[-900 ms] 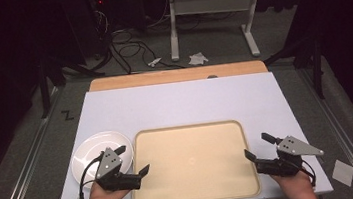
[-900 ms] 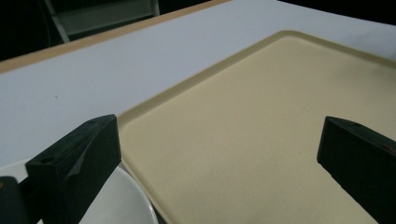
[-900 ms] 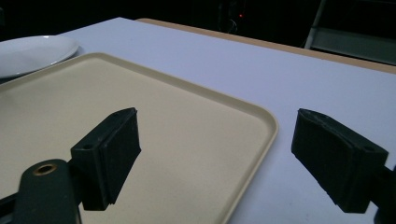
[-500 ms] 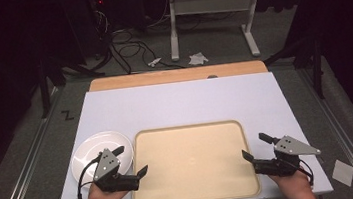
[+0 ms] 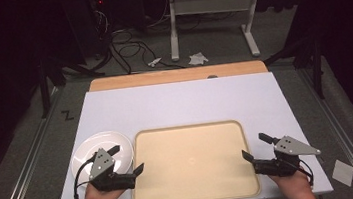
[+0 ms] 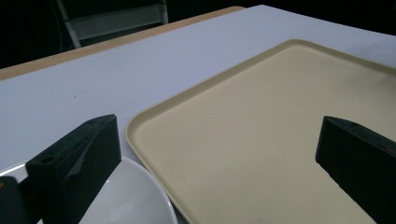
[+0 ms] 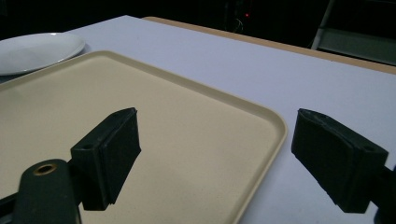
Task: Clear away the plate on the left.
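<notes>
- The flat beige plastic tray [image 5: 192,163] with its low raised rim lies, in the high view, between the two tools on the white table top [image 5: 180,101]. The left gripper [image 5: 125,160] straddles the tray's left edge, one jaw over the round white plate [image 5: 101,151] just outside it and the other over the tray. The right gripper [image 5: 256,146] straddles the right edge the same way. Both are spread wide and hold nothing.
- In the left gripper view, the tray [image 6: 280,140] lies ahead and to the right of the tool, its rounded corner and rim running up between the jaws. The plate [image 6: 126,200] sits low beside the left jaw, just beside the tray; I cannot tell whether they touch. The left gripper [image 6: 215,172] stands wide open and empty.
- In the right gripper view, the tray [image 7: 70,98] stretches ahead and left of the tool, its near right corner between the jaws. The plate [image 7: 37,49] lies far off at the upper left. The right gripper [image 7: 215,154] is likewise wide open with nothing in it.
- Judging by its look, the tray is light, stiff and smooth, so somewhat slippery. The raised rim at the middle of each short side seems the best hold, one gripper per side, to lift it level without tipping. The plate, likely brittle, wants clearance from the left jaw.
</notes>
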A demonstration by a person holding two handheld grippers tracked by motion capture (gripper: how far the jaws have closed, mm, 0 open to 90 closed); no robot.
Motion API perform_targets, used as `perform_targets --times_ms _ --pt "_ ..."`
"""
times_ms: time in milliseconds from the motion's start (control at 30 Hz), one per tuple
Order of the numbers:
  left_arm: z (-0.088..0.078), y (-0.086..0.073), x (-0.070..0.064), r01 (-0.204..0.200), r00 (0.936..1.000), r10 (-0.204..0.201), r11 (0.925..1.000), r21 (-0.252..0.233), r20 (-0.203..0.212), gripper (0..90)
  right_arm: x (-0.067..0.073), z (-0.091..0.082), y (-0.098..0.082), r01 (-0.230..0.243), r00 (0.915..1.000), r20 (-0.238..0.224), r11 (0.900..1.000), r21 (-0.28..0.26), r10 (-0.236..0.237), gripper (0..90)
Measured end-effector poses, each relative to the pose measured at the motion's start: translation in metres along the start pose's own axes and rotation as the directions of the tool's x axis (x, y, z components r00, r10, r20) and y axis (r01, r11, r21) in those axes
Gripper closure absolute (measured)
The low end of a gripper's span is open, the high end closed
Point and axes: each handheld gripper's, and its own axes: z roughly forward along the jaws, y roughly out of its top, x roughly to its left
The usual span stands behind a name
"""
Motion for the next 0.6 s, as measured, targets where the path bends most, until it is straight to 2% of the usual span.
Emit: perform_targets --times_ms 333,600 --pt "-0.004 0.0006 0.0033 0.012 0.9999 -0.013 0.9996 -0.025 -0.002 0.9 -0.0004 0.0002 0.0004 0.012 0.9999 -0.004 1.0 -0.003 -0.012 16.5" --pt "-0.0048 0.0002 0.0054 0.018 0.9998 -0.018 0.9996 -0.023 0.003 0.0 -0.0005 -0.0001 0.0006 0.015 0.9999 -0.002 1.0 -0.003 -0.015 16.5"
